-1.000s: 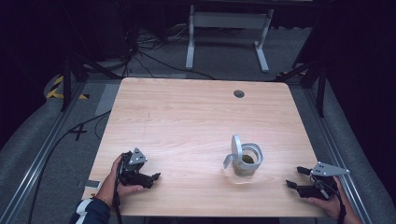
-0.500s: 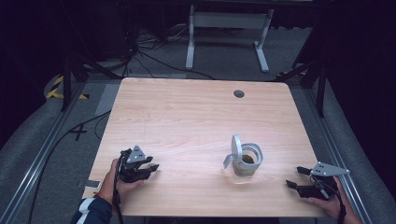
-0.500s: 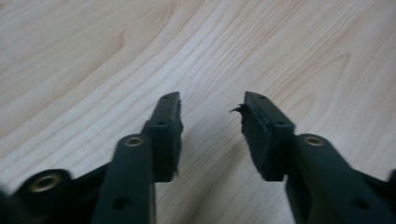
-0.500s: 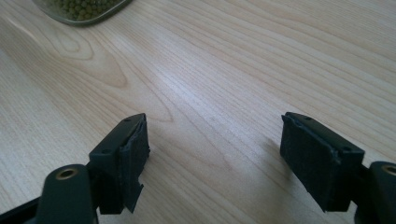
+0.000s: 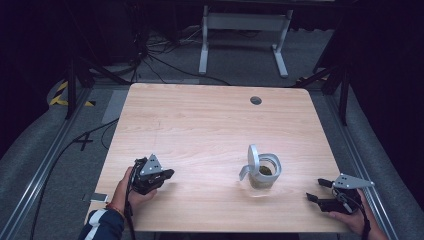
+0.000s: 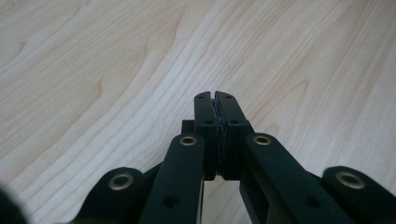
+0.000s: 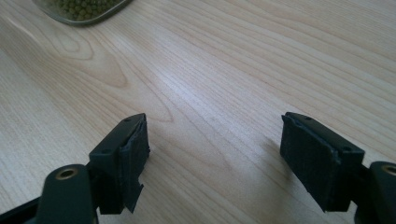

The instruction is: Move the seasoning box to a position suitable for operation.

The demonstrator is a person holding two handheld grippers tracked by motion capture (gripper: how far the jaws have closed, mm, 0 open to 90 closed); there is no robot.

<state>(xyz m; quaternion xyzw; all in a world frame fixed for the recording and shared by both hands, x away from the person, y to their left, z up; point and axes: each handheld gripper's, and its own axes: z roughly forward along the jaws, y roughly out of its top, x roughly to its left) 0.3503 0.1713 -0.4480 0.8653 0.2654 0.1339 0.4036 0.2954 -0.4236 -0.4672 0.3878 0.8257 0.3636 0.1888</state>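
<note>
One jar (image 5: pixel 263 173) on my table (image 5: pixel 200 120), nothing else on it. It's a clear glass one with its hinged lid (image 5: pixel 251 161) flipped up on the left side and small green beads inside; it sits in the near right part of the table, between my two grippers but closer to the right one. In the right gripper view its bottom edge (image 7: pixel 81 10) shows at top left, well ahead of the jaws.

Two grippers. Left gripper (image 5: pixel 169 173), near left of the table: jaws have just been closing and now sit pad to pad, nothing between them; left gripper view (image 6: pixel 216 98) confirms only bare wood below. Right gripper (image 5: pixel 316 190), near right corner: jaws wide apart, holding nothing, touching nothing, bare table between the pads (image 7: pixel 133 154).
</note>
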